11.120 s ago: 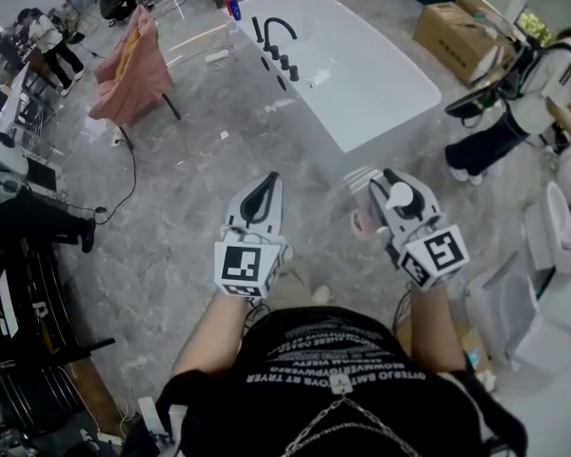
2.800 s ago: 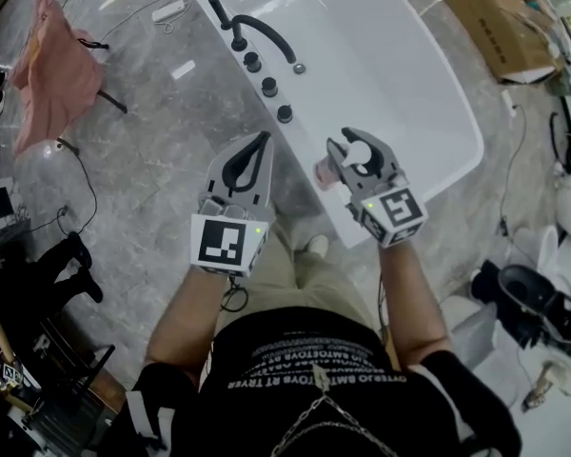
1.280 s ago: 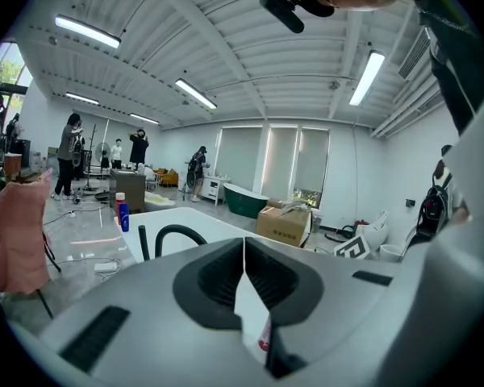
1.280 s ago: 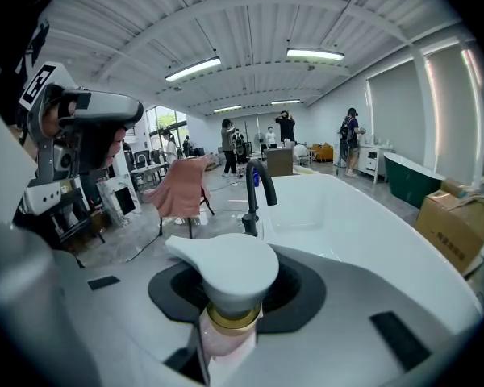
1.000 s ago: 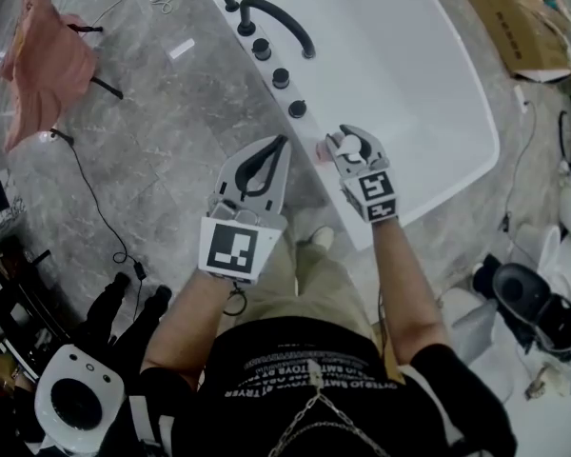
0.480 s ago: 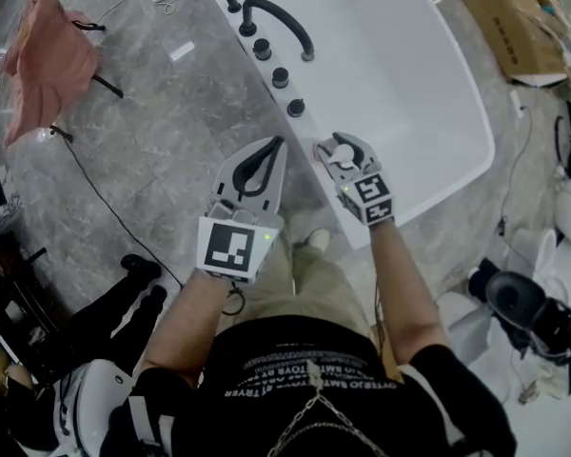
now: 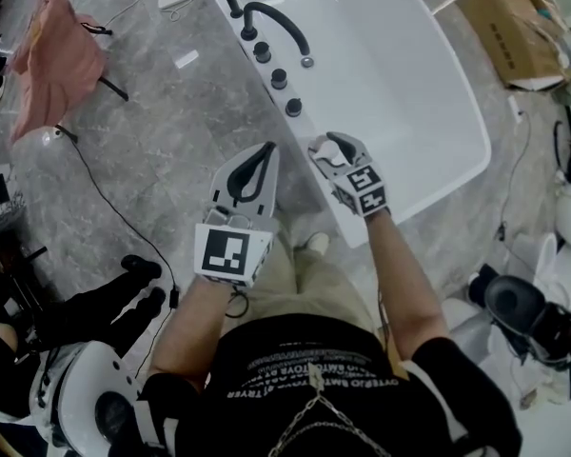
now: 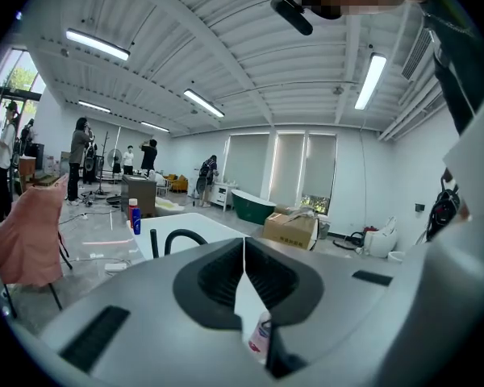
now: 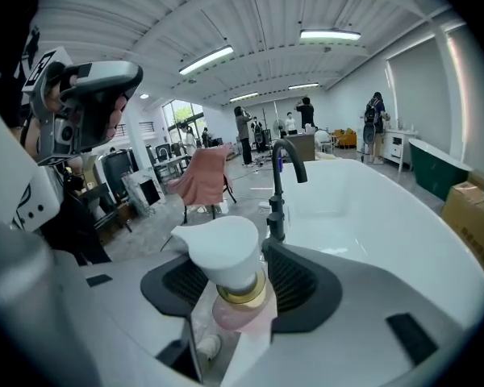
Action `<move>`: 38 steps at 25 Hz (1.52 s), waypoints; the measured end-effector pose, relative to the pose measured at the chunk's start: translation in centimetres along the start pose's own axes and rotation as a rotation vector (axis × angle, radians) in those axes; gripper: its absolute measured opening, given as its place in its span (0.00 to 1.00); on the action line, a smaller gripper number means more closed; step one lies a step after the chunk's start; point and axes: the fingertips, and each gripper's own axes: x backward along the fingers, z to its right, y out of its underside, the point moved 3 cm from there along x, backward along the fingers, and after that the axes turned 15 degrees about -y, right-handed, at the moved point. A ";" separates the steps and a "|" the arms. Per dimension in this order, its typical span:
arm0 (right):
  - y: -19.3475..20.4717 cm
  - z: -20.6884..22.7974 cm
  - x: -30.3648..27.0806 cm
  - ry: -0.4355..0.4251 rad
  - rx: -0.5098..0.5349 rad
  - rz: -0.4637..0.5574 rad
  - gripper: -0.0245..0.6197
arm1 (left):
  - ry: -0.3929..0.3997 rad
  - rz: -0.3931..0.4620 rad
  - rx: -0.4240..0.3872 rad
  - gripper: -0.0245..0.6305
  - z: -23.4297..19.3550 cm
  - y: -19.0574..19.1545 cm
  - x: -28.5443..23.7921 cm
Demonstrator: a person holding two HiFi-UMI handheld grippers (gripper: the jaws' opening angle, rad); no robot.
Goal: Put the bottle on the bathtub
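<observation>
My right gripper (image 7: 325, 147) is shut on a pink pump bottle (image 9: 240, 306) with a white pump head (image 9: 218, 250) and a gold collar. It holds the bottle upright over the near rim of the white bathtub (image 7: 381, 74). In the head view the bottle (image 7: 316, 145) shows only as a pale spot between the jaws. My left gripper (image 7: 258, 164) is shut and empty, over the grey floor just left of the tub. Through its jaws the bottle (image 8: 260, 334) shows as a small sliver.
A black faucet (image 7: 278, 25) and several black knobs (image 7: 280, 78) stand on the tub's left rim. A pink cloth (image 7: 57, 57) hangs on a stand at the far left. A cardboard box (image 7: 509, 34) sits beyond the tub. A cable (image 7: 105, 203) runs across the floor. Another bottle (image 8: 133, 215) stands on the tub's far end.
Over the run I came from across the floor to the tub. In the last second my right gripper with the bottle shifted slightly left and forward over the tub's near rim.
</observation>
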 end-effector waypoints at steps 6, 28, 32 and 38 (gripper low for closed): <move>1.0 -0.3 0.7 -0.010 -0.007 -0.024 0.35 | -0.035 0.007 0.013 0.04 0.1 -0.5 1.4; -3.0 -3.4 19.5 0.202 0.119 0.215 0.04 | -0.077 0.105 -0.067 0.04 5.3 -5.2 5.9; -5.5 -5.2 22.7 0.192 0.120 0.275 0.04 | -0.080 0.144 -0.065 0.04 7.3 -6.4 7.0; -8.9 -7.4 26.5 0.158 0.116 0.379 0.04 | -0.086 0.183 -0.058 0.04 10.1 -7.9 9.1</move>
